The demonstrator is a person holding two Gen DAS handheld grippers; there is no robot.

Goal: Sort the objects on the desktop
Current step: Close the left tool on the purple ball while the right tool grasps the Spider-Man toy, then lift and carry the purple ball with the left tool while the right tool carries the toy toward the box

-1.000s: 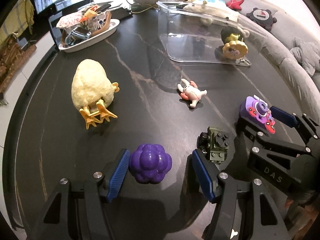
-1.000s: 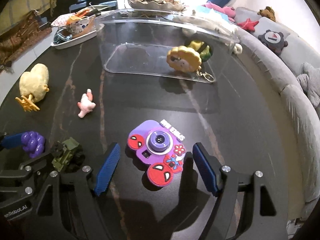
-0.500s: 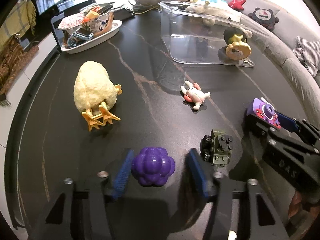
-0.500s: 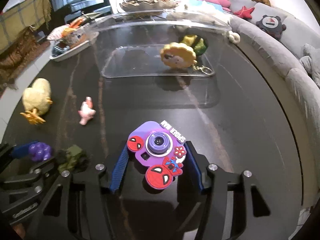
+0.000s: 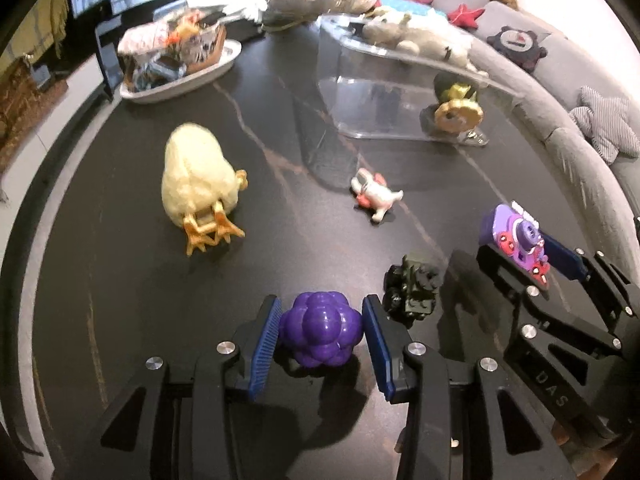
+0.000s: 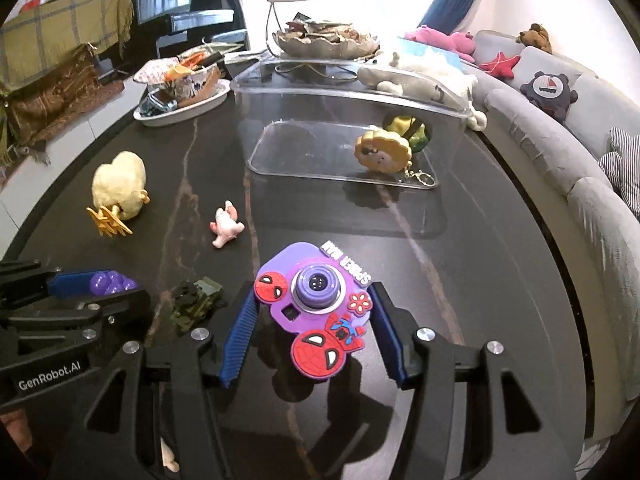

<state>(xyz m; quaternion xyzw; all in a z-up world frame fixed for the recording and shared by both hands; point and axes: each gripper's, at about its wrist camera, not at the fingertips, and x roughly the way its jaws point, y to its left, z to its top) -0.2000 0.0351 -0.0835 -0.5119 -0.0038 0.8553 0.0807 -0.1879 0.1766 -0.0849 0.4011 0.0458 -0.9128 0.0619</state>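
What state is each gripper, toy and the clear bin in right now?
left gripper: shut on the purple bumpy ball
right gripper: shut on the purple toy camera, lifted and tilted
clear bin: open-topped, holds the lion keychain and a yellow-green toy behind it
yellow chick plush: tipped over, feet toward the camera
pink and white figure: lying down
green brick vehicle: on the table, untouched

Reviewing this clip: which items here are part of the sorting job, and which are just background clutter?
Job items: purple ball in the left gripper; toy camera in the right gripper; green truck; pink figure; yellow chick; clear bin holding a lion keychain.

Lying about: white dish of odds and ends, tiered bowl, sofa with plush toys.
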